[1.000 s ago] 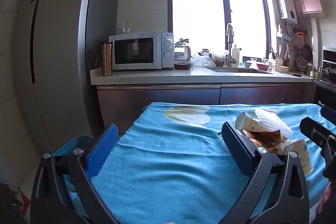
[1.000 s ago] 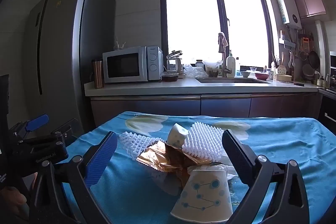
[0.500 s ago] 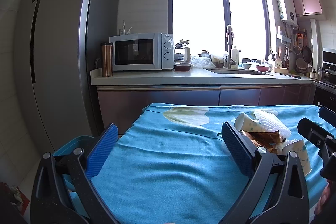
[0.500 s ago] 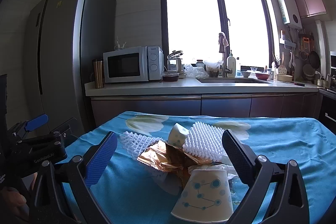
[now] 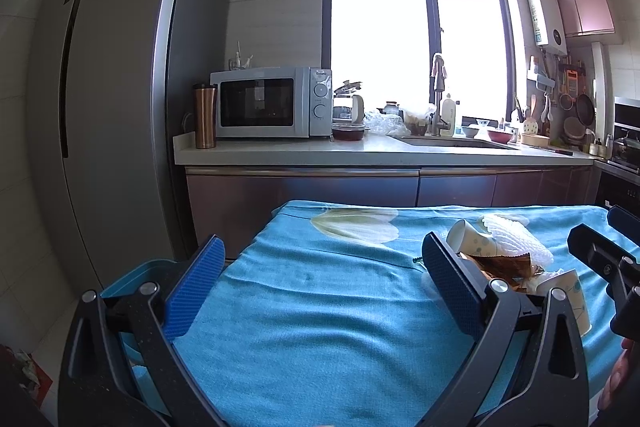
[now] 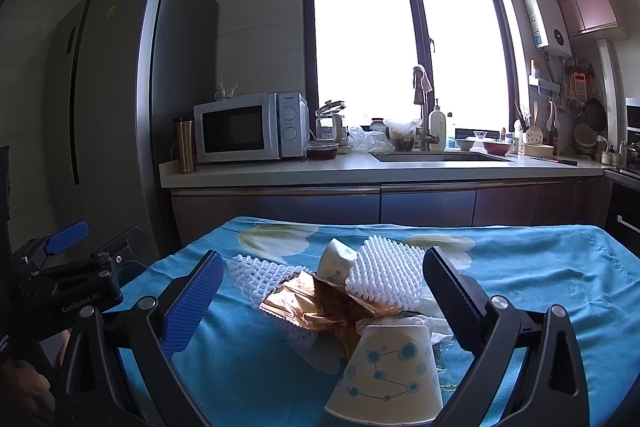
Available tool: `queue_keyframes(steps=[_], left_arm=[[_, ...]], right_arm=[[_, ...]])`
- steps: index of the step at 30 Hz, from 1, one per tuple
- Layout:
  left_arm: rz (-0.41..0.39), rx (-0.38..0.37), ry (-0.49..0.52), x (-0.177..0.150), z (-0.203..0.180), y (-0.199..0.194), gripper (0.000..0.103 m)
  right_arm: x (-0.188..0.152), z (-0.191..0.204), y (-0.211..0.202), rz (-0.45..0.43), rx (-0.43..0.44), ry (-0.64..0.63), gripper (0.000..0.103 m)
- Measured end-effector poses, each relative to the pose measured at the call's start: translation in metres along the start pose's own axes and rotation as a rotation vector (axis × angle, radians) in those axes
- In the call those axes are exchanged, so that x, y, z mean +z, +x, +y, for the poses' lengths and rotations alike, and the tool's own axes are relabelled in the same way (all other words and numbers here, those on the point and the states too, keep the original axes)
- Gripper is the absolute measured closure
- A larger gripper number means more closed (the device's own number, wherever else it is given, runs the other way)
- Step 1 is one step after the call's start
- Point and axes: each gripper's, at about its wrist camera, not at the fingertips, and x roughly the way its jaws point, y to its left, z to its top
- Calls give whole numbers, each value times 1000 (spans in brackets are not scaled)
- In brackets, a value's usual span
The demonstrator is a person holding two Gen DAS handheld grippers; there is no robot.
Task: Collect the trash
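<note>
Both tongs hang spread wide and empty above a worktop (image 5: pixel 320 327) draped in a blue flowered cloth, with a kitchen behind. The right tongs (image 6: pixel 322 293) frame a heap of trash lying ahead between their two blades: a paper cup (image 6: pixel 386 373) printed with teal dots lies on its side nearest the tongs, crumpled golden foil wrapper (image 6: pixel 308 307) just beyond it, and two pieces of white foam netting (image 6: pixel 386 281) to either side of a second paper cup (image 6: pixel 336 263) at the far end of the heap. The left tongs (image 5: pixel 322 281) hold only bare cloth between their blades; the same heap sits off past their right blade, partly hidden by it. A blue bin (image 5: pixel 132 277) shows low behind their left blade, beside the worktop's edge.
</note>
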Motion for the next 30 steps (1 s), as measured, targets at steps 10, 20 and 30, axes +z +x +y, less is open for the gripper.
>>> queue_keyframes(steps=[10, 20, 30], left_arm=[[-13, 1, 0, -2, 2, -3, 6], [-15, -6, 3, -2, 2, -2, 6], [-15, -7, 6, -4, 1, -1, 6]], right_arm=[[-1, 2, -1, -10, -3, -5, 6], [-3, 0, -1, -9, 0, -3, 6], [-3, -2, 0, -7, 4, 3, 6]])
